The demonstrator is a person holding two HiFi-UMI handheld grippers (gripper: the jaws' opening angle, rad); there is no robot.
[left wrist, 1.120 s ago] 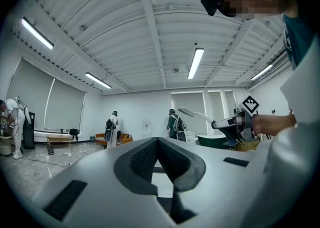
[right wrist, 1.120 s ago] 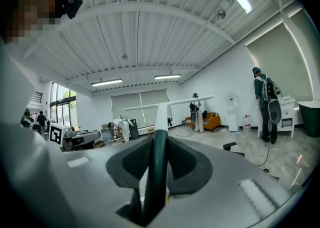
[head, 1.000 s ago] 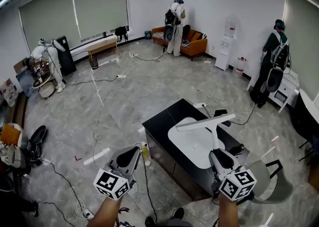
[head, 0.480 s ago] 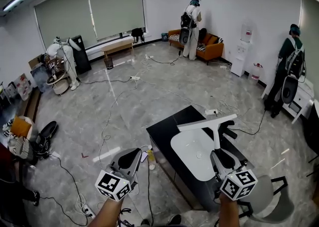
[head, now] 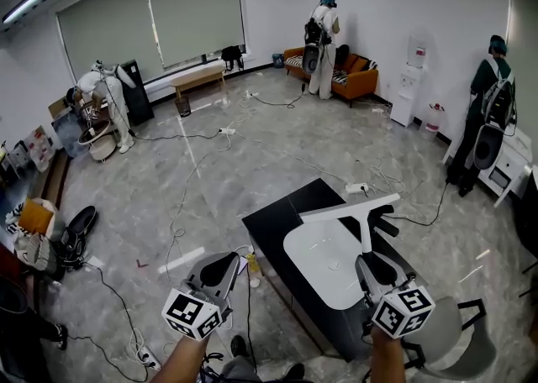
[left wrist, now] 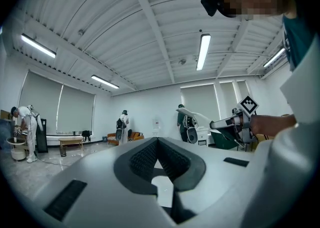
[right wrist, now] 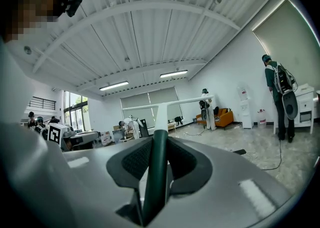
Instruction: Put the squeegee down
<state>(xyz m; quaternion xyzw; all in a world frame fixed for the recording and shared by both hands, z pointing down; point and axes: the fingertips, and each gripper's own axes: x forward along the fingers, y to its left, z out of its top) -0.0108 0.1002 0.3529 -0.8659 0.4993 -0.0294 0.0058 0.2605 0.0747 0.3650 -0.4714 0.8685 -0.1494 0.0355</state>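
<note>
Grey marble floor spreads across the office. At lower right, our right tool (head: 376, 270) clamps the squeegee (head: 364, 220) by its handle, blade raised above the black counter (head: 277, 213), likely for setting down. At lower left, our left tool (head: 218, 270) is closed and empty.

In the head view both arms come in from the bottom edge, the left forearm (head: 179, 362) at lower left and the right forearm (head: 385, 362) at lower right, each reaching forward and level. The left gripper (head: 225, 259) points up-frame with its jaws pressed together and nothing between them (its own view shows the pads meeting at the tip). The right gripper (head: 368, 260) is clamped on the handle of the squeegee (head: 363, 230), with its marker cube nearest the camera.
</note>
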